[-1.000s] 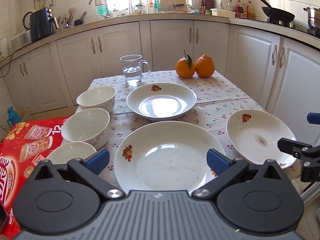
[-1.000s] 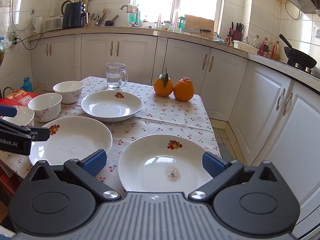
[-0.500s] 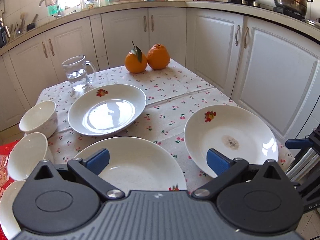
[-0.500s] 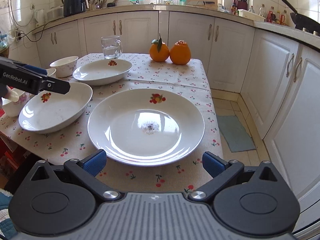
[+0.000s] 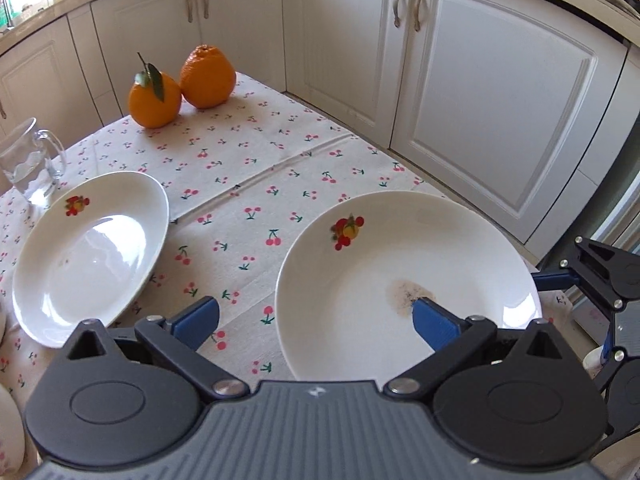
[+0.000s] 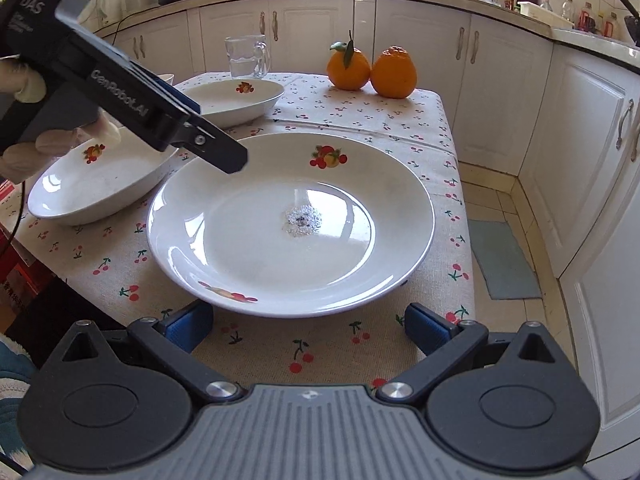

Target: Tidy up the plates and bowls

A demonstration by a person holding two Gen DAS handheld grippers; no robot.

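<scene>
Both claws have closed in on the stained plate (image 6: 292,224), which now fills the centre of the right wrist view. The left claw (image 5: 316,320) spreads wide over its rim, and the right claw (image 6: 308,326) gapes wide at its near edge on the worktop (image 6: 400,120), so a lift for stacking looks imminent.

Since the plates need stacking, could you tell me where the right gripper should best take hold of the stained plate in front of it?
Probably at the near rim of the stained plate, coming in low from the table's front edge. The rim flares up off the tablecloth, leaving room for one finger beneath. The right gripper is open and already faces that edge; the left gripper is at the opposite side.
</scene>
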